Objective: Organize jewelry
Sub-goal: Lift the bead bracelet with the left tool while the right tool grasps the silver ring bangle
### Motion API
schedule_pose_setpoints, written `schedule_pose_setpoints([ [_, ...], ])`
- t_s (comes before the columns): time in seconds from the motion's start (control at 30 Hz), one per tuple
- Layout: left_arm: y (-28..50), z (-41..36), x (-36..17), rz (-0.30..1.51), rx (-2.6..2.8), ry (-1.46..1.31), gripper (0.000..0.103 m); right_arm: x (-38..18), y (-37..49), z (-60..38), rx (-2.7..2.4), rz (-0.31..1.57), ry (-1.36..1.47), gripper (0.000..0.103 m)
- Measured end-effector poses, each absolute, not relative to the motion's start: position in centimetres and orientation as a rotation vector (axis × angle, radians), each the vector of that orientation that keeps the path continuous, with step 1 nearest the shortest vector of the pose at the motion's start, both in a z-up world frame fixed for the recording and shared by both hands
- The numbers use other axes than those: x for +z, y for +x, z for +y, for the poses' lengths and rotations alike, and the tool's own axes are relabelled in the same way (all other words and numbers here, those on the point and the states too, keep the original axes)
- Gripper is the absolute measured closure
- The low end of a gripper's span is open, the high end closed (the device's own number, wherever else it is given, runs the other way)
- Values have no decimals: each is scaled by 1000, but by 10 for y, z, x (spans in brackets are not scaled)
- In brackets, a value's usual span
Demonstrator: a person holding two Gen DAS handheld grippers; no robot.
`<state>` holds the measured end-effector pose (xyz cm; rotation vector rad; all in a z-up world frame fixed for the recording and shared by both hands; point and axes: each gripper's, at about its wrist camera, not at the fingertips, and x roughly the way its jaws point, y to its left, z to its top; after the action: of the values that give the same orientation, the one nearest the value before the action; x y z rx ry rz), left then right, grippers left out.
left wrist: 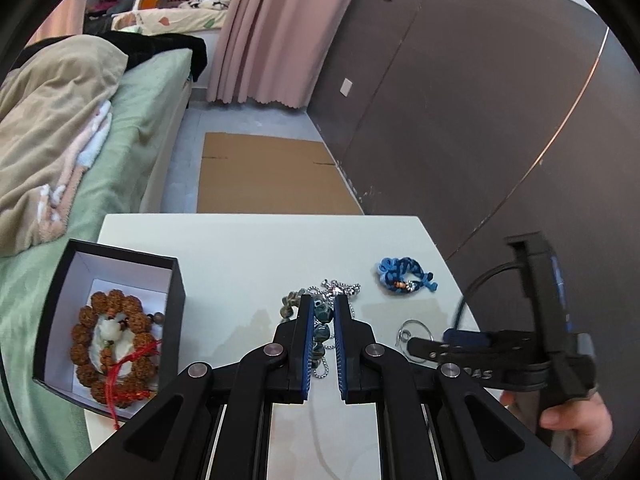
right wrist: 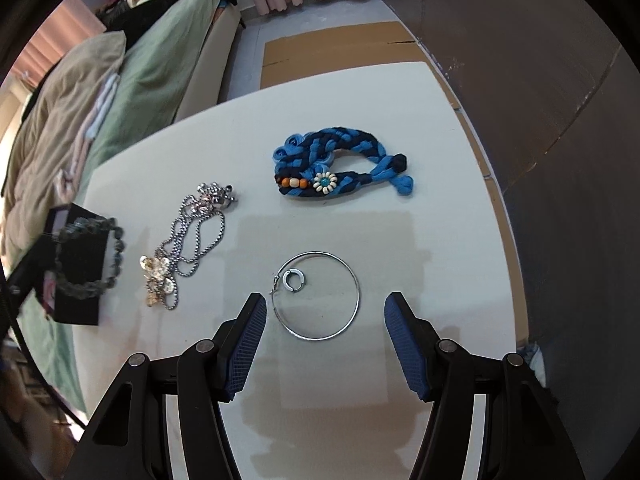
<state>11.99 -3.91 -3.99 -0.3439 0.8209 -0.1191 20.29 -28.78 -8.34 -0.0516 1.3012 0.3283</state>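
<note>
In the left wrist view my left gripper (left wrist: 323,310) is shut on a grey-green bead bracelet (left wrist: 322,320), held just above the white table (left wrist: 240,248). The right wrist view shows the same bracelet (right wrist: 118,246) as a loop at the far left. A black box (left wrist: 176,280) at the table's left holds a brown bead bracelet (left wrist: 108,304) with red cord. My right gripper (right wrist: 324,300) stands open, pointing down over a large silver hoop (right wrist: 354,280) with a small hoop (right wrist: 294,280) inside it. A silver chain necklace (right wrist: 200,232) and a blue braided bracelet (right wrist: 340,164) lie farther out.
The right gripper (left wrist: 440,346) and the hand (left wrist: 576,420) holding it fill the left wrist view's right side. A gold flower pendant (right wrist: 158,280) lies by the chain. A bed (left wrist: 132,128) runs along the left, flat cardboard (left wrist: 264,176) lies beyond the table, and a dark wall (left wrist: 460,120) stands right.
</note>
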Motion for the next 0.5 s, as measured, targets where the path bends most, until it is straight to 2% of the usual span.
schedule_pose_setpoints([
  [0.3, 112, -27, -35, 804, -95, -359, 93, -88, 196, -263, 271, 1262, -238, 41],
  [0.33, 110, -27, -34, 803, -93, -360, 93, -88, 194, -262, 268, 1255, -253, 43],
  [0.37, 109, -25, -34, 801, -91, -361, 93, -87, 192, -261, 278, 1248, -250, 52],
  [0.5, 103, -20, -31, 789, -82, -364, 93, -83, 190, -263, 308, 1254, -228, 53],
])
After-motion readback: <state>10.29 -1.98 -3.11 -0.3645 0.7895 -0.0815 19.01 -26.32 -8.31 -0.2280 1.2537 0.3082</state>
